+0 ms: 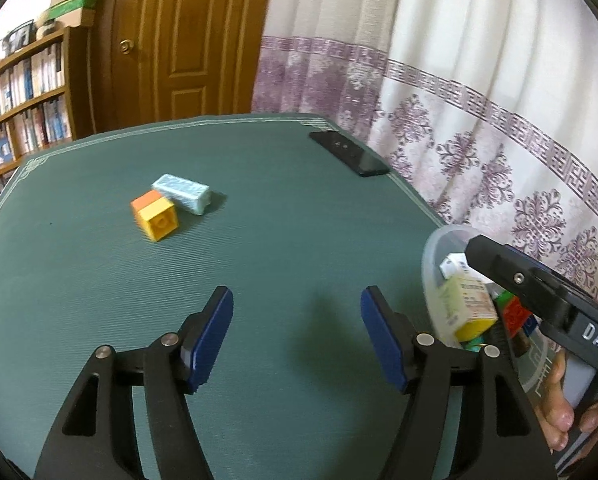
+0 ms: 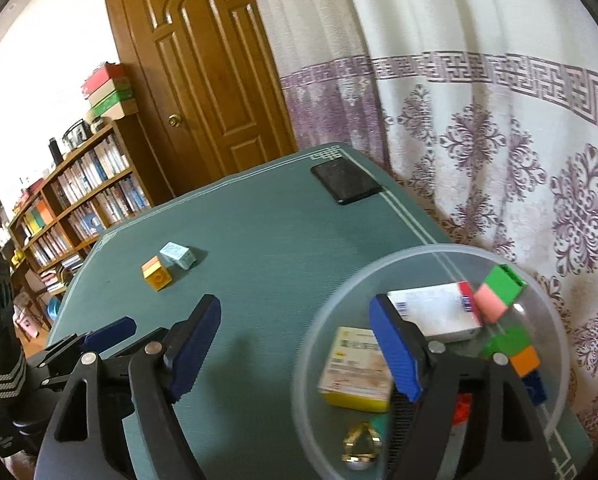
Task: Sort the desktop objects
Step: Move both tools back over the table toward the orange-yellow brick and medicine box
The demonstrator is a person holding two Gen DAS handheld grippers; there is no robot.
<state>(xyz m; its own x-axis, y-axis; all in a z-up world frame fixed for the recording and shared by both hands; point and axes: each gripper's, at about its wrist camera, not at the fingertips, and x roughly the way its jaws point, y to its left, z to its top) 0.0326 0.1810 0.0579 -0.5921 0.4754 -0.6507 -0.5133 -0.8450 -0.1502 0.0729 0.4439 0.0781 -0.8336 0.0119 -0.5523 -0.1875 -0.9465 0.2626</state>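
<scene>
**Two pieces left on the mat, both grippers empty**

Ahead of the left gripper (image 1: 297, 322), well apart from its fingertips, a yellow-and-orange toy block (image 1: 155, 216) lies touching a pale blue patterned box (image 1: 184, 193) on the green table mat (image 1: 99, 300). They look like the last loose items to sort. A black phone (image 1: 349, 153) sits near the far corner, probably not part of the sorting.

Under the right gripper (image 2: 295, 344), its right finger over the rim, stands the clear round container (image 2: 311, 340), already holding medicine boxes, coloured blocks and a gold binder clip (image 2: 359, 446); it serves as the collecting place.

Both tools stand with jaws apart, the right somewhat wider, nothing between the pads. My guess: a drop has finished, and the left tool faces the next pickup.
</scene>
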